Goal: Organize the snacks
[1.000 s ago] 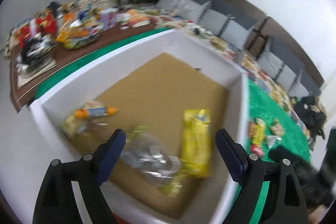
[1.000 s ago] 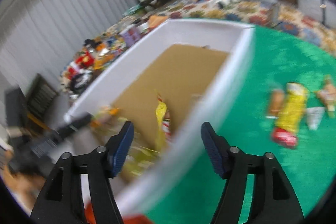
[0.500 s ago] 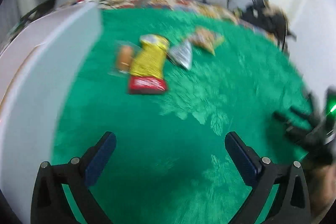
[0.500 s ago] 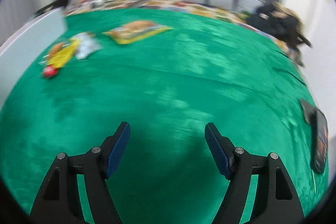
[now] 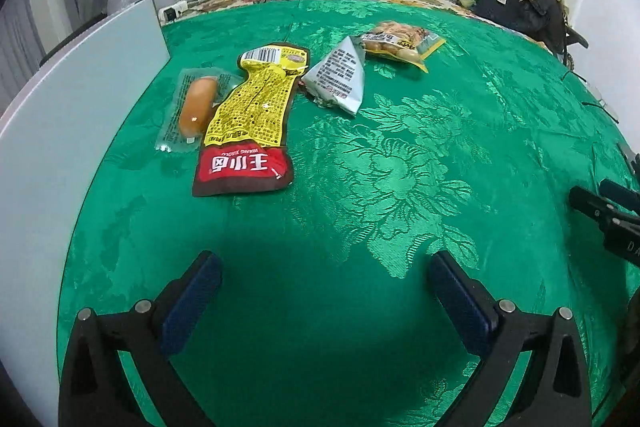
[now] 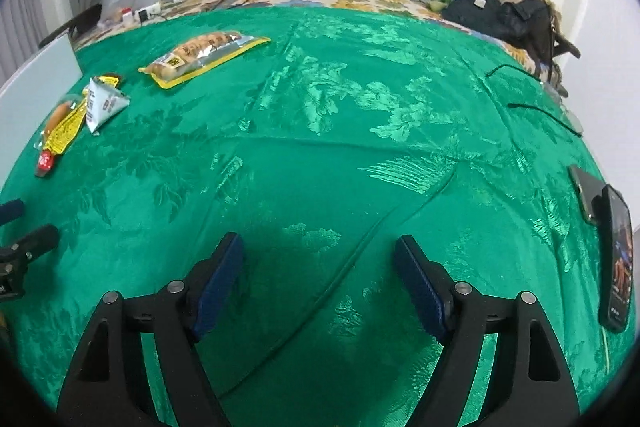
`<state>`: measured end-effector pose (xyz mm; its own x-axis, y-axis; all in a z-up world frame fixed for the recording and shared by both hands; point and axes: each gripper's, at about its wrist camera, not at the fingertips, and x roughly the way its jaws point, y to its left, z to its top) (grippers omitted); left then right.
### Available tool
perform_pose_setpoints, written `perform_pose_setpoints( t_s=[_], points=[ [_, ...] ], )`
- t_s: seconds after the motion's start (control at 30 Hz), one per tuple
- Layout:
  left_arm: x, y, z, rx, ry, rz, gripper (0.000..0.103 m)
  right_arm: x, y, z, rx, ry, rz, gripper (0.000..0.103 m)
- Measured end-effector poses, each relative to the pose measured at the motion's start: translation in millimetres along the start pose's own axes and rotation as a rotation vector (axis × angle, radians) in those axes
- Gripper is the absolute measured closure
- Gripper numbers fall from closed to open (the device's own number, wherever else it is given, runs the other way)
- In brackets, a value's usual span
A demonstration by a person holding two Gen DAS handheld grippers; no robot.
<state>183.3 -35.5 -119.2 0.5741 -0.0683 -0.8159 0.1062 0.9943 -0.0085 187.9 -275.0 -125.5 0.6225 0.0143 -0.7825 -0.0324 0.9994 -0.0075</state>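
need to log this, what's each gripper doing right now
left gripper: open, holding nothing.
right gripper: open, jaws have just been opening, nothing between them.

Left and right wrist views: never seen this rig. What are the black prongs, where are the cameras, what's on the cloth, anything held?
There is no robot here: a person holds a two-finger gripper in each hand, with a fisheye camera on each that looks forward along its fingers. The prongs at the bottom are the left gripper in the left wrist view and the right gripper in the right wrist view. Both are open and hold nothing.

On the green cloth lie four snacks: a sausage in clear wrap, a yellow and red packet, a grey triangular packet and a yellow-edged bag. A white box wall stands at the left. A phone lies at the right.
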Motion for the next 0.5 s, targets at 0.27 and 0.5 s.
perform_pose_setpoints(
  t_s=[0.27, 0.5],
  points=[
    [0.1, 0.6, 0.1, -0.004, -0.001, -0.003, 0.000, 2.6, -3.1, 0.8, 0.025, 0.014, 0.008, 0.014],
    [0.1, 0.4, 0.2, -0.003, -0.001, -0.002, 0.000, 3.0, -3.5, 0.7, 0.023, 0.015, 0.010, 0.012]
  ],
)
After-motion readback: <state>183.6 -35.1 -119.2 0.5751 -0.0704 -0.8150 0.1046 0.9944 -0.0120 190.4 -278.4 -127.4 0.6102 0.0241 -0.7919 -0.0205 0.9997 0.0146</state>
